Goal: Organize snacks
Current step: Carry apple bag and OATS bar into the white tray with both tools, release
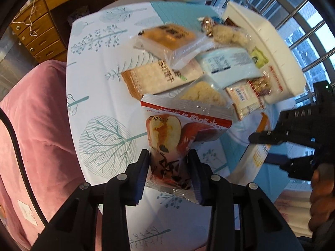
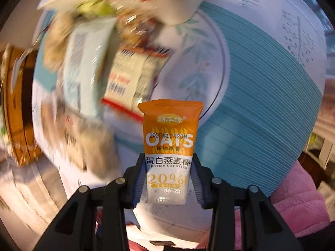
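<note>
Pinched between the left gripper pads is a red-and-white apple snack packet, lifted over the tree-print tablecloth. Only the right wrist view shows the right gripper face on, clamped on an orange oat stick packet. Beyond the apple packet, a heap of loose snack packets lies beside a white bin; its contents cannot be made out.

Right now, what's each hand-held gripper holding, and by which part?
Left hand-held gripper: red apple-print snack packet, pinched at its lower end. Right hand-held gripper: orange oat stick packet, gripped at its white lower half.
</note>
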